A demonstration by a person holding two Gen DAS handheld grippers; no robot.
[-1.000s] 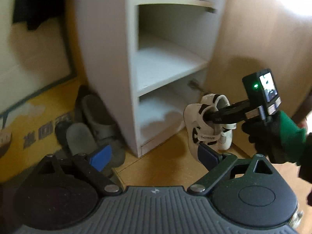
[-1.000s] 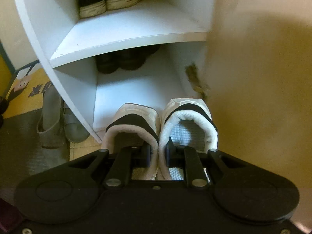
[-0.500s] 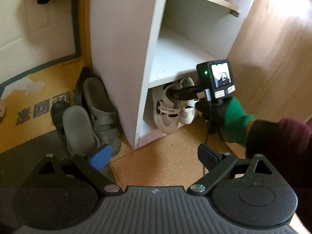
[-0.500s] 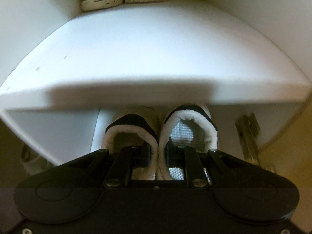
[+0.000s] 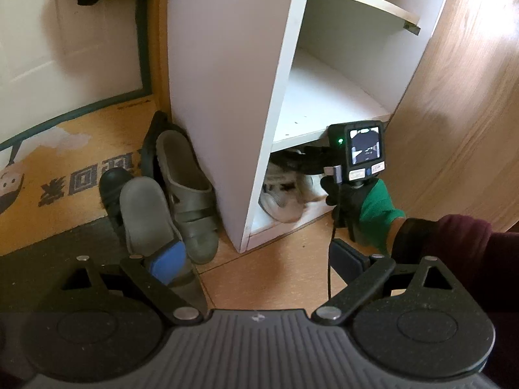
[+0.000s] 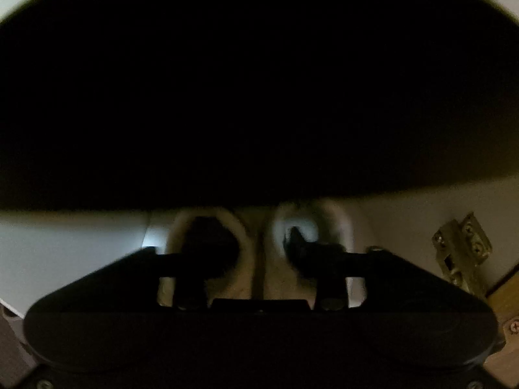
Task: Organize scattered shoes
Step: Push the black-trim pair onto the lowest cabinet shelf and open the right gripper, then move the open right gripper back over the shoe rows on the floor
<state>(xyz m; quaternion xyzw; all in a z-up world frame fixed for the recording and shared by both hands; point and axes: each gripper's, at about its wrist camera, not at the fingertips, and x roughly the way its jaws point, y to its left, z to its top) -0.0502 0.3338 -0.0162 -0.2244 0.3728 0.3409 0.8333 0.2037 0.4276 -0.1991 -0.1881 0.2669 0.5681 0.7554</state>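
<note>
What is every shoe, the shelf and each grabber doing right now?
White sneakers: side by side in the bottom shelf compartment.
Right gripper: fingers just spread apart, one inside each sneaker, no longer pinching.
Left gripper: open, holding nothing.
Grey sandals: on the floor beside the cabinet, not yet put away.
White cabinet: the shelf above the sneakers is bare.
</note>
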